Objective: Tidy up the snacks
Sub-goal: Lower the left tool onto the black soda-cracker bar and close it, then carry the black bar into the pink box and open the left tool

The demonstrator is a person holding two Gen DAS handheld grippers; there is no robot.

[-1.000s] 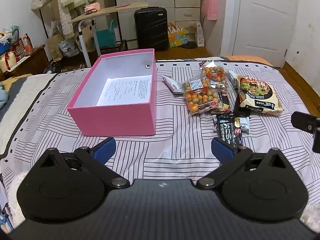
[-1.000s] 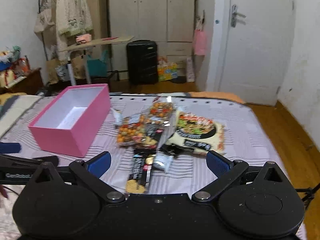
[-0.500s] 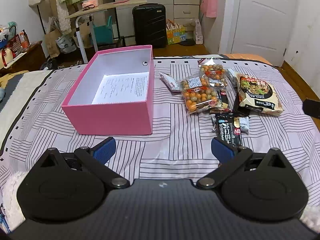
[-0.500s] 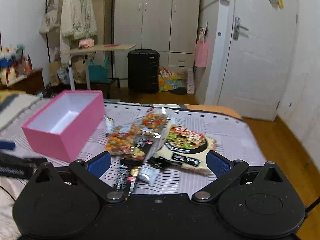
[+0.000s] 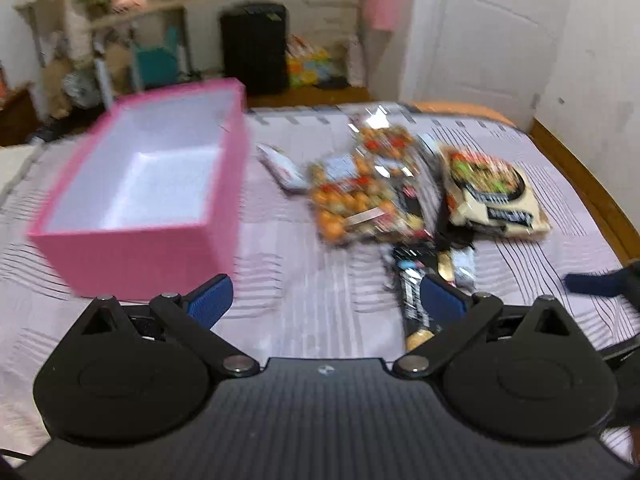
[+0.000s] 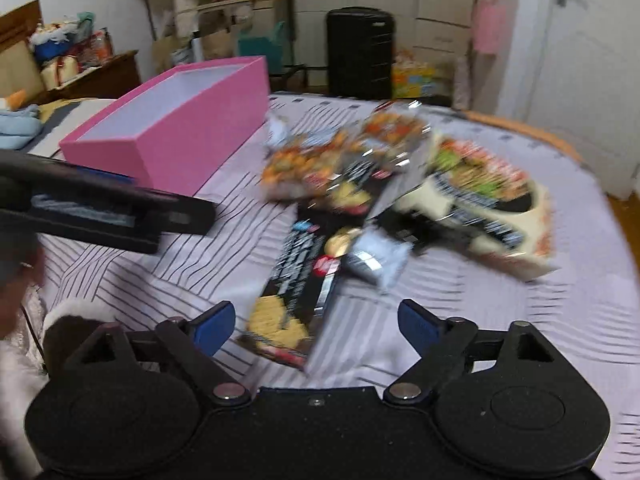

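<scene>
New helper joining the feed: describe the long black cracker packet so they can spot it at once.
Start at the pink box on the striped bed; the snack pile lies to its right. The long black cracker packet is the pile's nearest piece, pointing toward the right gripper. Unlike the clear nut bags and the cream noodle pack behind, it is narrow, dark, with crackers pictured at its near end.

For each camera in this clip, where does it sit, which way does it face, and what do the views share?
Left wrist: on the left gripper, facing across the bed at the pink box; its open fingers show.
Right wrist: on the right gripper, facing the black cracker pack; open fingers and the left gripper show.
Shared: box, snack pile, suitcase.
</scene>
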